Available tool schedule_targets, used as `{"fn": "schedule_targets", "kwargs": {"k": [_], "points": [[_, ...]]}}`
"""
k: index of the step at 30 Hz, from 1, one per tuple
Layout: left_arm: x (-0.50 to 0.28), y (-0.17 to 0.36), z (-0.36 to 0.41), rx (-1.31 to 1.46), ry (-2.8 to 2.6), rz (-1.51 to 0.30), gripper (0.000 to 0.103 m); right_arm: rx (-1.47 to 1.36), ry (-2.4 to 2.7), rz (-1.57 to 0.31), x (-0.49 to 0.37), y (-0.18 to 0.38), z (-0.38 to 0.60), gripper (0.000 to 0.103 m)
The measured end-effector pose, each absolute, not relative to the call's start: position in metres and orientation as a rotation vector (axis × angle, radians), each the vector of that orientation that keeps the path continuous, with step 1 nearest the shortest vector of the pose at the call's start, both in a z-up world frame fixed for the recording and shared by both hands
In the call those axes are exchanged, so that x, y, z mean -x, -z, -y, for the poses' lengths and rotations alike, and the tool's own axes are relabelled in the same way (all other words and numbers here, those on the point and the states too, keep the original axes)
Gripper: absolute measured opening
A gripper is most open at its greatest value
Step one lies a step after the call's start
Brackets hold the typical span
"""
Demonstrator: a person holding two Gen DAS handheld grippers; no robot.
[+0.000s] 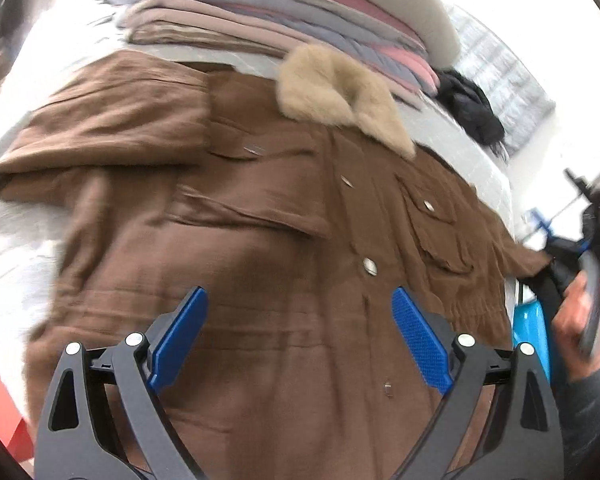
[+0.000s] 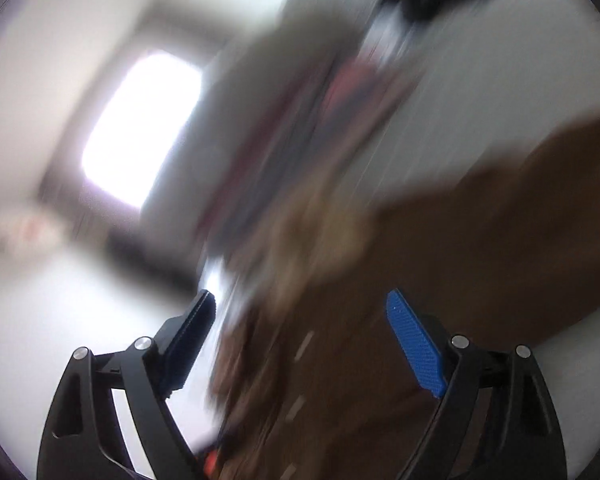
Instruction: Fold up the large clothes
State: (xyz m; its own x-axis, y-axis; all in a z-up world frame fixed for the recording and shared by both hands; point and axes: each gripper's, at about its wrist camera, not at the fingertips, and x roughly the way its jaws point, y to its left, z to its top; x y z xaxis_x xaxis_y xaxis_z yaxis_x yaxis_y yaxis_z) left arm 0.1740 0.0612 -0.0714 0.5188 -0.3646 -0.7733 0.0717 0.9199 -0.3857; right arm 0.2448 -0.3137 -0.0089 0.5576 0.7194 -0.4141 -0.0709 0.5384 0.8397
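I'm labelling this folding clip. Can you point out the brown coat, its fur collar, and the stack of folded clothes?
brown coat (image 1: 260,280): left wrist view, on the front panel.
fur collar (image 1: 332,88): left wrist view, on the middle of the beige fur.
stack of folded clothes (image 1: 260,20): left wrist view, on the grey layer.

The right wrist view is smeared throughout by motion: the brown coat (image 2: 440,280) from 3 to 6 o'clock is a streaked mass, and the folded stack (image 2: 284,128) toward 12 is only grey and pink bands. In the left wrist view the coat's (image 1: 260,280) hem runs off at 6 o'clock behind the left claw (image 1: 300,336), and the right claw (image 1: 588,216) at 3 o'clock is blurred, its jaws unreadable there.
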Motion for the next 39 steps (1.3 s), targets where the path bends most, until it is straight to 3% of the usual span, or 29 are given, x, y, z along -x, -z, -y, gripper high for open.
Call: {"fn": "schedule_targets", "kwargs": {"k": [5,10,20,29,36,37,38,39], "points": [[-0.166,0.061,-0.131,0.417,0.166,-0.941,0.089,-0.82,-0.836,-1.105,-0.284,0.048,0.132,0.085],[-0.156,0.055,-0.198,0.502,0.077,-0.91,0.089,-0.922,-0.82,-1.278,-0.328,0.094,0.037,0.085],[-0.14,0.042,-0.248,0.634,0.068,-0.859,0.089,-1.187,-0.767,-1.258,-0.358,0.131,0.001,0.087],[-0.131,0.035,-0.263,0.673,0.061,-0.827,0.089,-1.042,-0.688,-1.345,-0.355,0.129,-0.014,0.089],[-0.13,0.036,-0.269,0.702,0.055,-0.823,0.089,-1.158,-0.662,-1.23,-0.369,0.139,-0.017,0.088],[-0.129,0.035,-0.271,0.702,0.053,-0.82,0.089,-1.141,-0.673,-1.197,-0.368,0.134,-0.018,0.076],[-0.128,0.035,-0.273,0.705,0.052,-0.817,0.089,-1.104,-0.693,-1.168,-0.366,0.126,-0.022,0.038],[-0.126,0.035,-0.276,0.712,0.051,-0.815,0.089,-1.069,-0.71,-1.154,-0.364,0.119,-0.027,0.021]]}}
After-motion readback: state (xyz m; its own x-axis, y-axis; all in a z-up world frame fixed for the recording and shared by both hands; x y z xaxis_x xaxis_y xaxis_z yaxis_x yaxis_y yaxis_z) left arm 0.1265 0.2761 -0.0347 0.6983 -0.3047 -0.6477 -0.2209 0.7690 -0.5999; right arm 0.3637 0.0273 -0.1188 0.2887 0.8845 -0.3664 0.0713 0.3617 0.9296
